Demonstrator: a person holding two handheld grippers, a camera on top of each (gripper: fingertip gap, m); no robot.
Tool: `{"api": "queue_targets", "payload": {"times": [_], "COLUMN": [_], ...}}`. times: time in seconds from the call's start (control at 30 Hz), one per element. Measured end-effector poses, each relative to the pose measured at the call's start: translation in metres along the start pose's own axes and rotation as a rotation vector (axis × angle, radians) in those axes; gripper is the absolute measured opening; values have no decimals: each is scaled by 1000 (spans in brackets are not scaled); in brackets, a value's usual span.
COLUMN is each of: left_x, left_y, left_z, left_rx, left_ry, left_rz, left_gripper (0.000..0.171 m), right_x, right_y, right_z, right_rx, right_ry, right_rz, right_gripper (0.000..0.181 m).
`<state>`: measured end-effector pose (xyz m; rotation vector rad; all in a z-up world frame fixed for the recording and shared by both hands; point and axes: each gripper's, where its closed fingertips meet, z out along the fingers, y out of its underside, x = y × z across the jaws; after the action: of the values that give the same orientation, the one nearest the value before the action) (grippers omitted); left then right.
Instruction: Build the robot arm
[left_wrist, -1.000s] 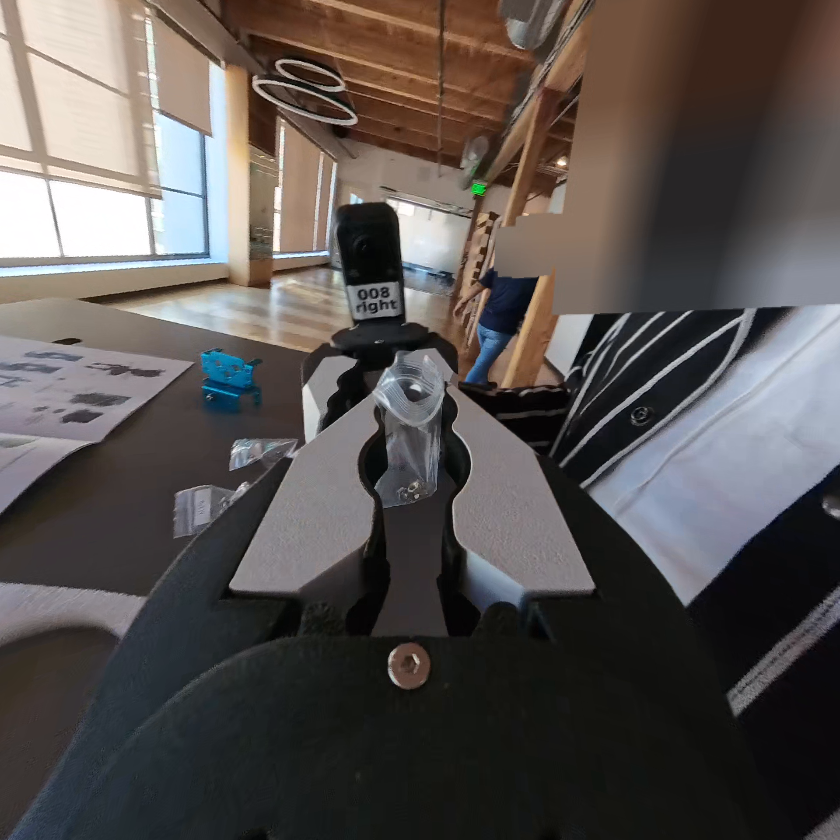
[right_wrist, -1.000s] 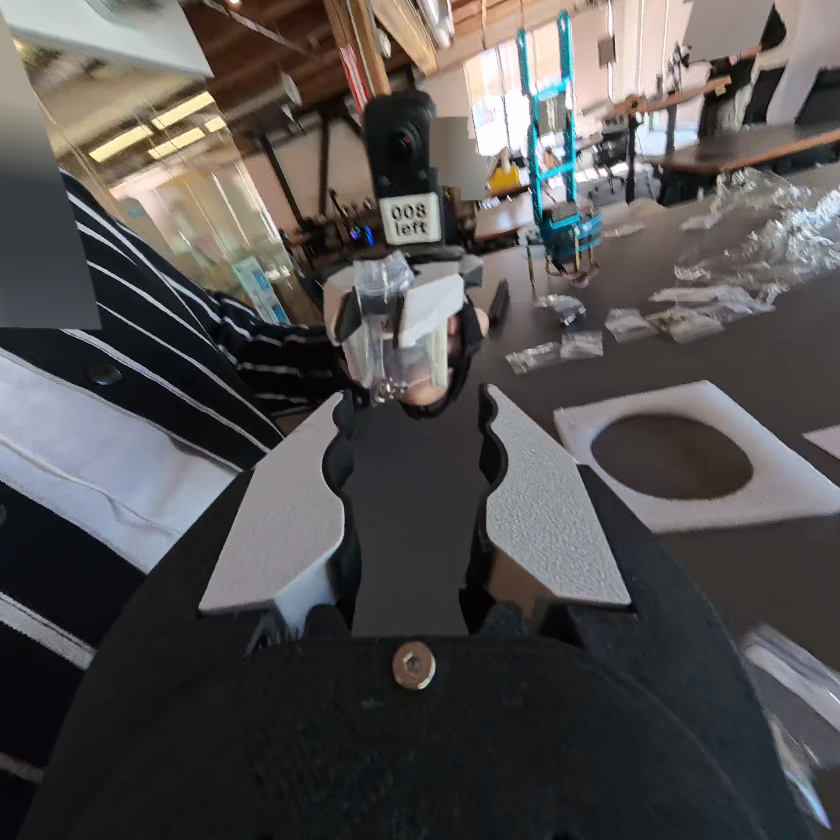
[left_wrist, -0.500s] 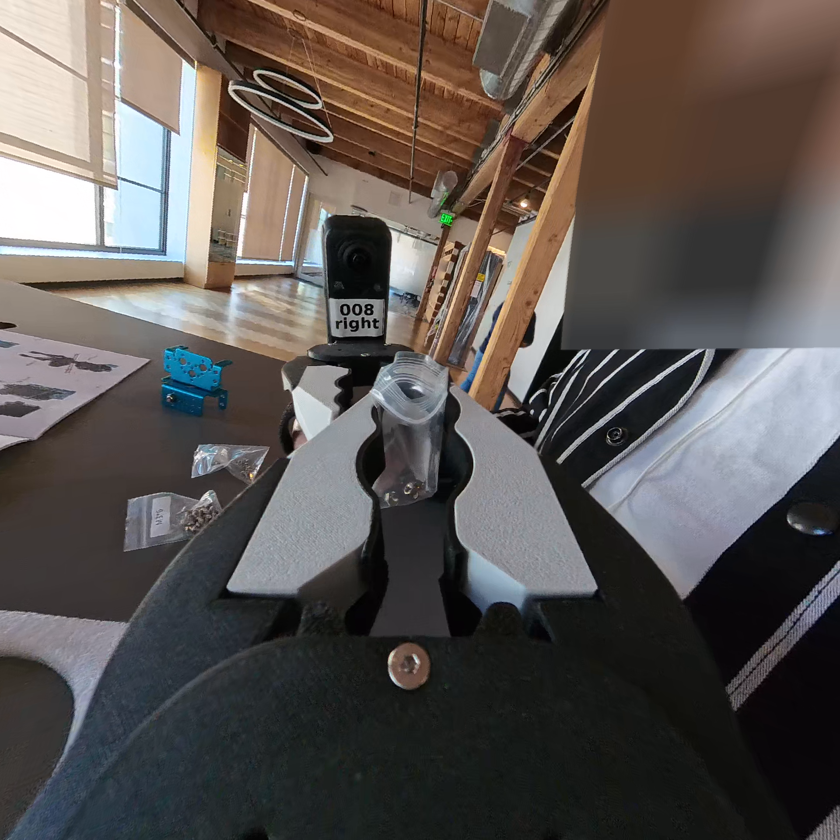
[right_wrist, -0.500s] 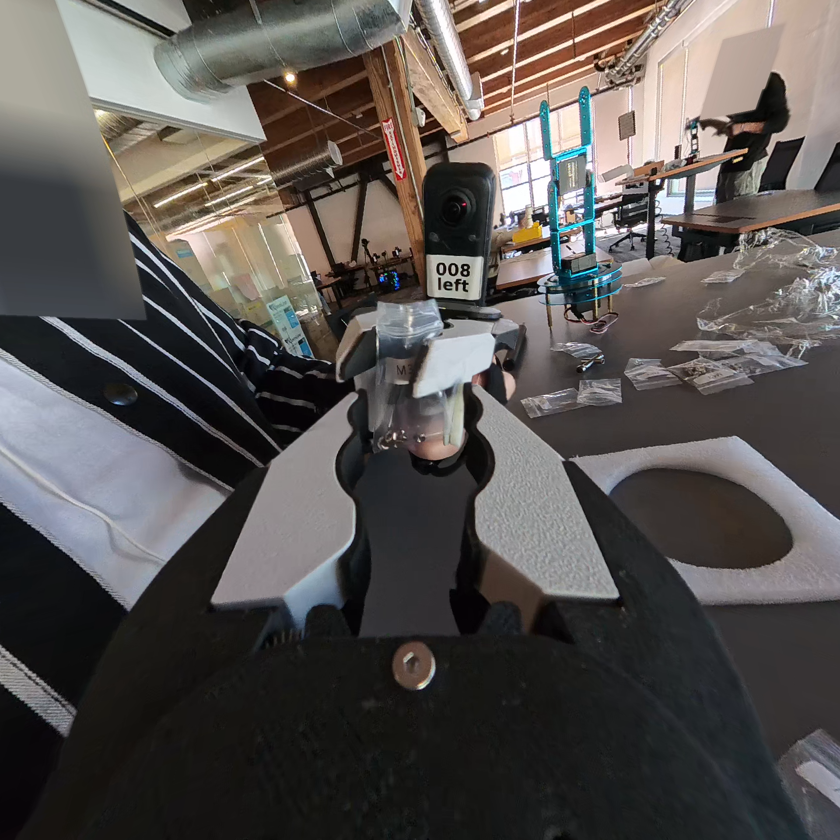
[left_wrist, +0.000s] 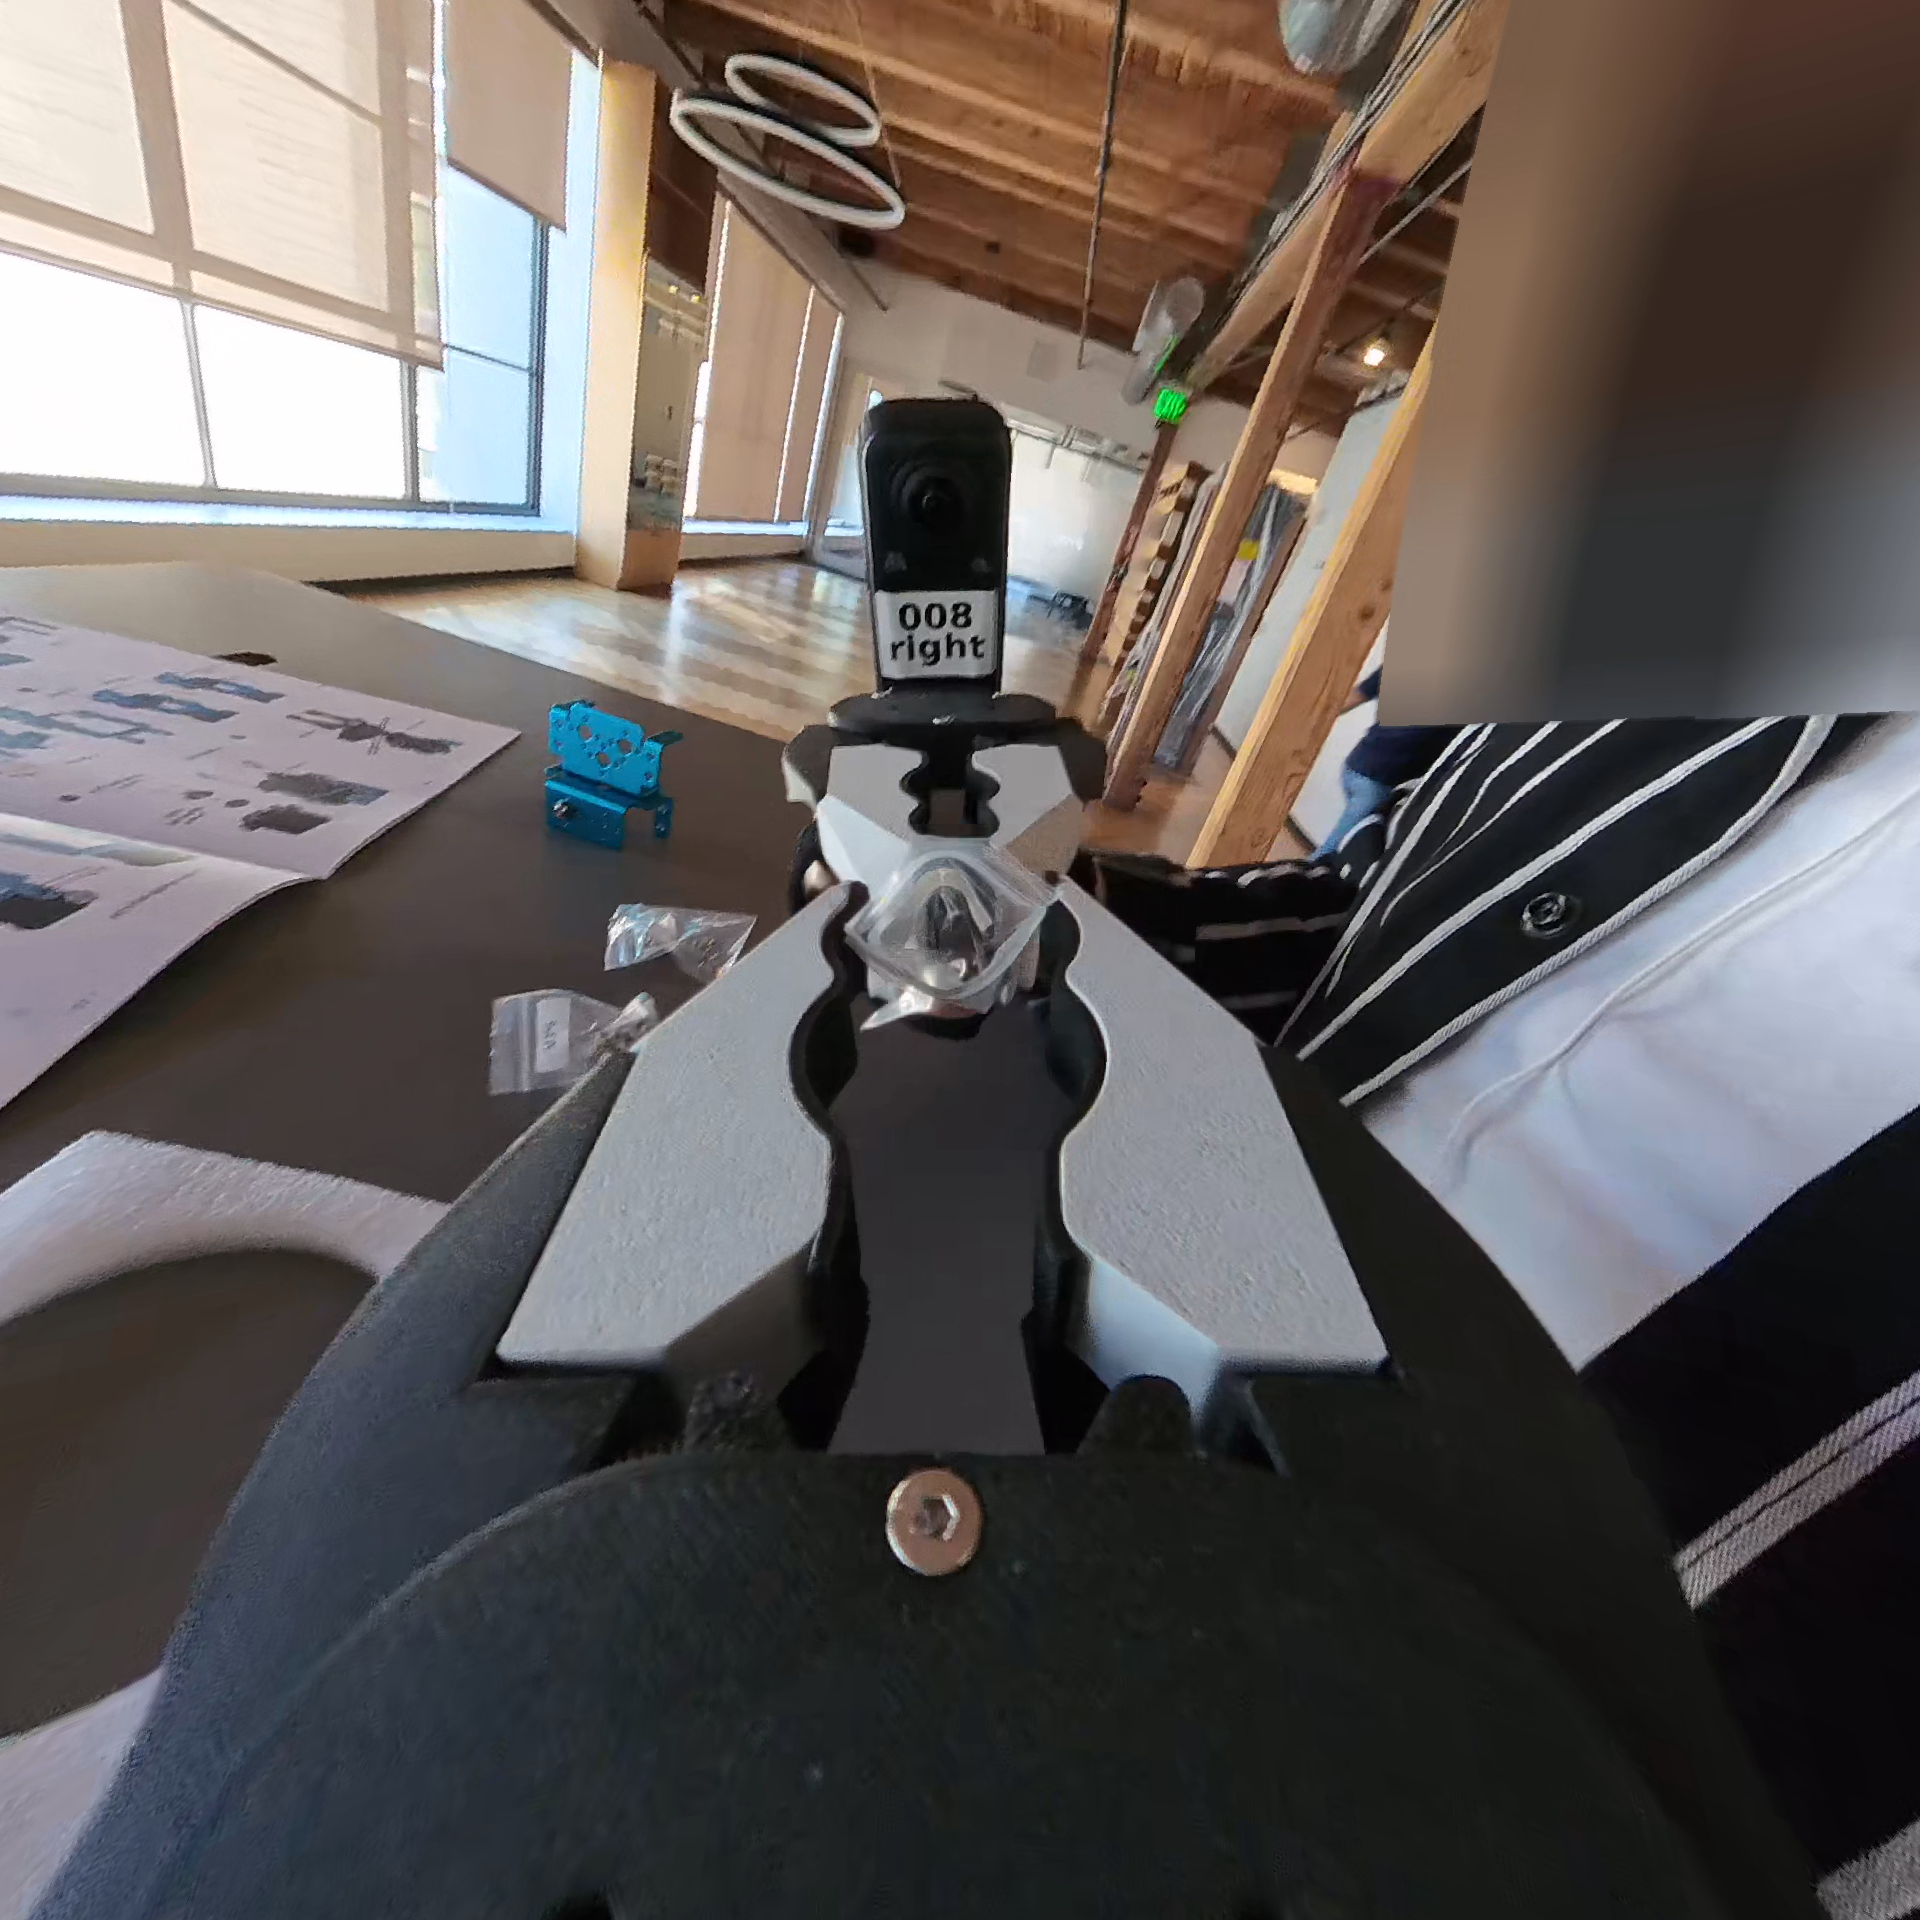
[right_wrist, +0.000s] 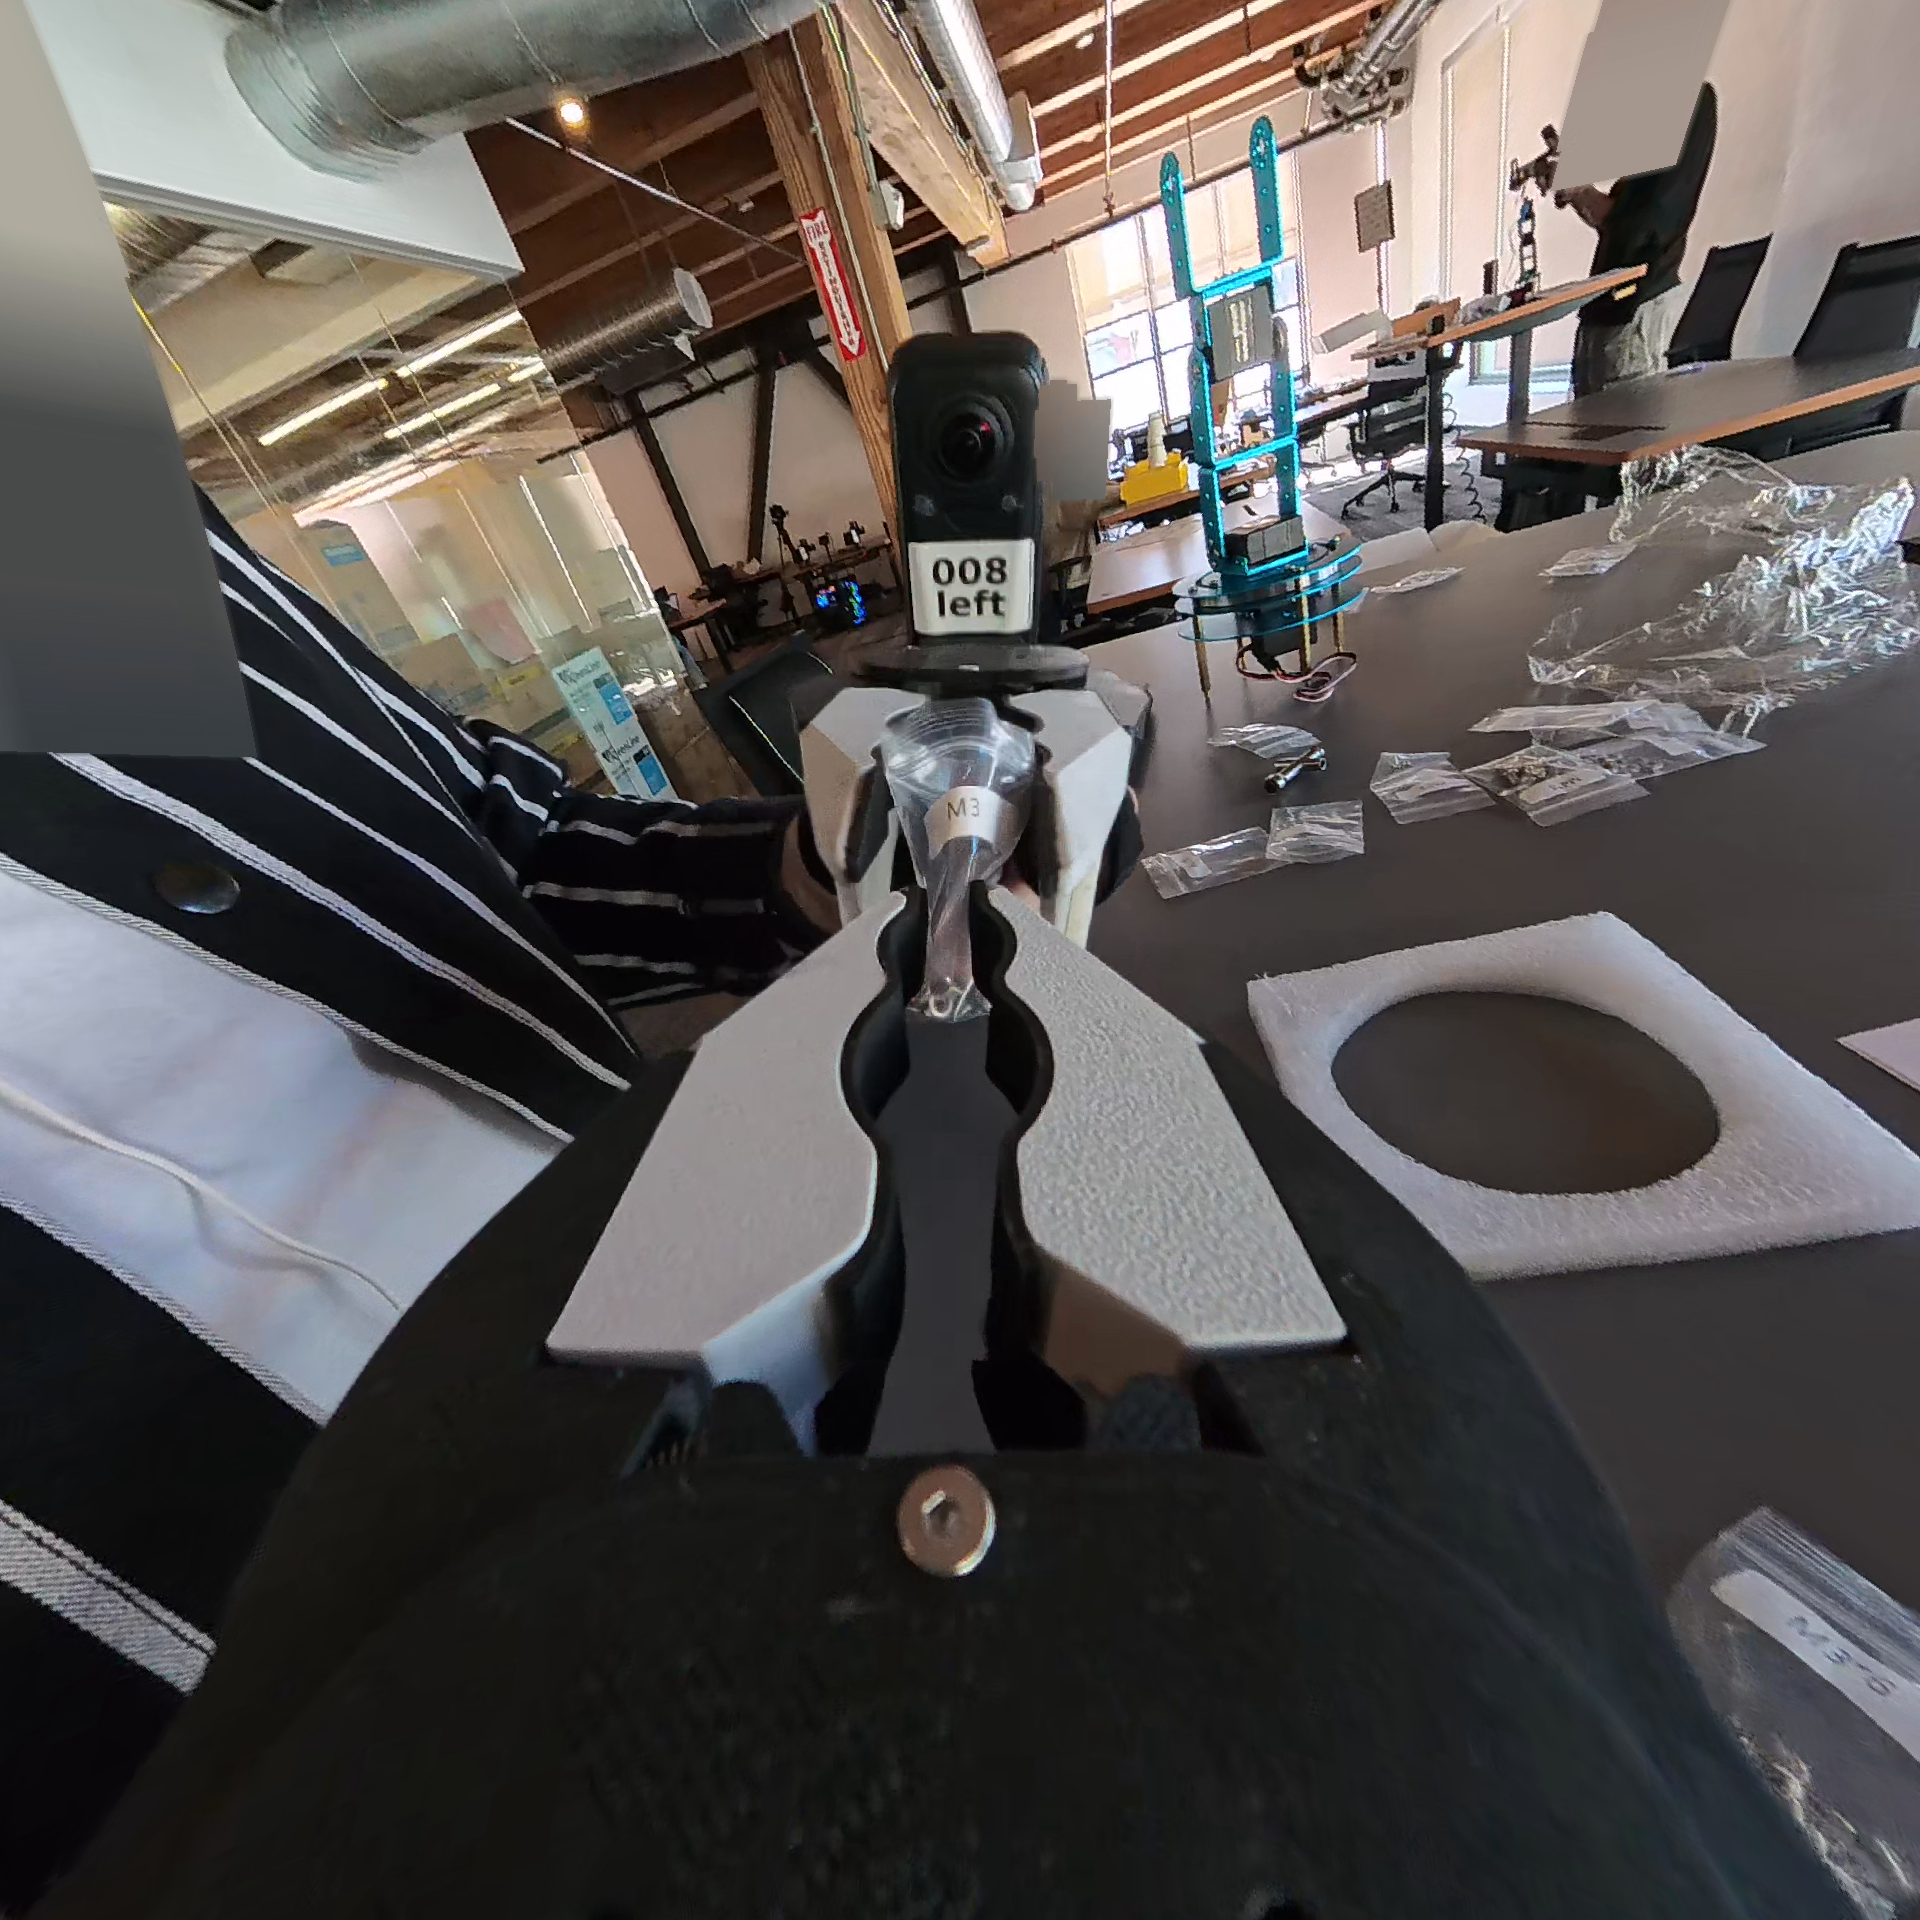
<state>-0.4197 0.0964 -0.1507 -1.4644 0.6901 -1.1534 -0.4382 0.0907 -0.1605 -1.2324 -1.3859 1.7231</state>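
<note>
Two grippers, your left gripper (left_wrist: 940, 940) and right gripper (right_wrist: 951, 914), both pinch one small bag (right_wrist: 961, 831) stretched lengthwise between them.

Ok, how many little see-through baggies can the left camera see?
3. One baggie sits at the left hand-held gripper tips; two lie on the dark table, one behind the other. More may hide behind the gripper.
</note>
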Motion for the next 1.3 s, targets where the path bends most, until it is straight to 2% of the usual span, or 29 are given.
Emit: {"api": "queue_targets", "payload": {"times": [0.2,0.4,0.5,0.7,0.9,0.97,1.13,1.3], "left_x": [-6,-10,-11,-12,-11,-10,-7,-9], "left_y": [12,15,18,19,22,22,21,26], "left_z": [-7,-12,-14,-13,-8,-6,-3,-5], "left_rx": [-105,-107,-102,-69,-78,-79,-59,-64], "left_ry": [-59,-88,-96,-76,-60,-55,-20,-12], "left_rz": [46,22,8,-27,-14,-2,-9,-38], "left_gripper": [32,34,28,22,23,23,24,28], "right_x": [4,7,8,14,13,8,5,8], "right_y": [10,11,16,26,35,33,29,33], "right_z": [-1,-4,-2,2,9,13,12,10], "right_rx": [-63,-69,-91,-113,-112,-93,-70,-99], "right_ry": [34,64,61,77,23,-17,-34,-13], "right_rz": [-47,-75,-73,-47,76,102,95,86], "right_gripper": [7,7,7,26,41,40,19,17]}}
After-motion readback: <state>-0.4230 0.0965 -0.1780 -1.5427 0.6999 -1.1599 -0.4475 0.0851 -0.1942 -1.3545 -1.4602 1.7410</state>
